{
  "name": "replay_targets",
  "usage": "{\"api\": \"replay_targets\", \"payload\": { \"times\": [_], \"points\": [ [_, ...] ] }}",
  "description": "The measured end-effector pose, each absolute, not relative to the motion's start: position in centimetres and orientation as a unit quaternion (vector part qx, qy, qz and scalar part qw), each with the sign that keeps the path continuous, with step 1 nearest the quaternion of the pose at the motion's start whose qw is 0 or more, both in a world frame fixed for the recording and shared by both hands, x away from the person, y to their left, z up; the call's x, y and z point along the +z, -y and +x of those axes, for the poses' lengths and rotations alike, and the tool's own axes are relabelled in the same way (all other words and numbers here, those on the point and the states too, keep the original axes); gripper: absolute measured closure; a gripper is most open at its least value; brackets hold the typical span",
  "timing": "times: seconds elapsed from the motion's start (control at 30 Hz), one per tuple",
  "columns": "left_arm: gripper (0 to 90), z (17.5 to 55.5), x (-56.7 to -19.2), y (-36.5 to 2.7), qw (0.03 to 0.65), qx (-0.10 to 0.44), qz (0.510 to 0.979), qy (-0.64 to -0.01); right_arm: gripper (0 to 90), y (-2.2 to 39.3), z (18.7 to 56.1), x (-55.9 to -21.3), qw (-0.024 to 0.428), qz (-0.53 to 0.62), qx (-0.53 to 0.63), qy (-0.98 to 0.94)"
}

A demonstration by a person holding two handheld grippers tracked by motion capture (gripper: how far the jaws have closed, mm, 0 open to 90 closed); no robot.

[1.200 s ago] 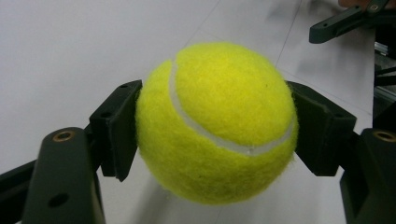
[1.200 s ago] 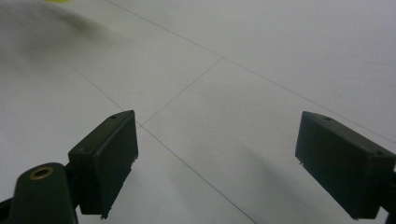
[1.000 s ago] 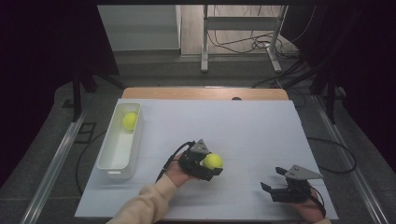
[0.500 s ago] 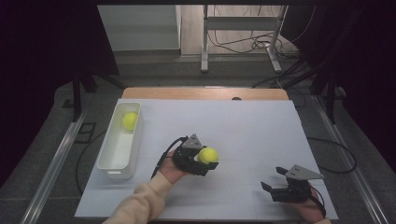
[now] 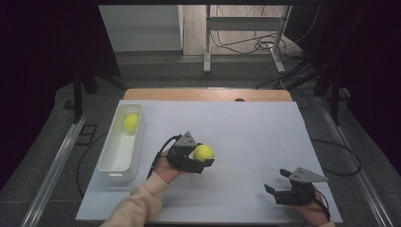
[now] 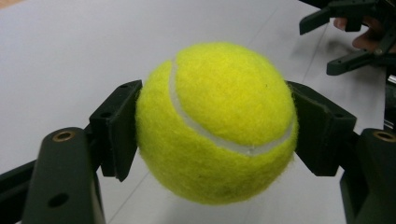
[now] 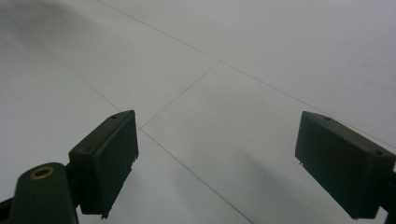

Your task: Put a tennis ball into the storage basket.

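The left gripper [image 5: 204,158] clamps 1 tennis ball [image 5: 203,152] clear of the table [image 5: 265,127]. The right gripper [image 5: 279,182] rests near the table's edge, jaws wide, nothing between them.

Tennis ball [image 6: 217,123]: fluorescent yellow felt, white curved seam. Second ball [image 5: 131,122]: same yellow, in white bin [image 5: 113,163]. Table cover [image 5: 246,127]: pale grey-white with thin lines; left gripper [image 5: 198,161] black.

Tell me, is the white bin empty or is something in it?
Not empty. One yellow tennis ball lies inside the white bin, at its far end. The near part of the bin looks bare.
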State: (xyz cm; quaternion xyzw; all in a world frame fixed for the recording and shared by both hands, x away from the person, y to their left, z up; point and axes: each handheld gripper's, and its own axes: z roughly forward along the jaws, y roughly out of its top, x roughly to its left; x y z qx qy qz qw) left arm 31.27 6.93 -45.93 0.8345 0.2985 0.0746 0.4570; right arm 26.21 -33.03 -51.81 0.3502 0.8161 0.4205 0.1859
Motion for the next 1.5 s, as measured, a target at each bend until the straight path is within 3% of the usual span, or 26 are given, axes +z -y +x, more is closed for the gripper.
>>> {"api": "replay_targets", "payload": {
  "times": [1.5],
  "points": [
    [25.8, 32.0, -42.8, -13.3, 0.475, 0.138, 0.790, -0.362, 14.3, 33.0, 25.8, -51.4, 0.182, 0.351, 0.445, -0.804]
  ]
}}
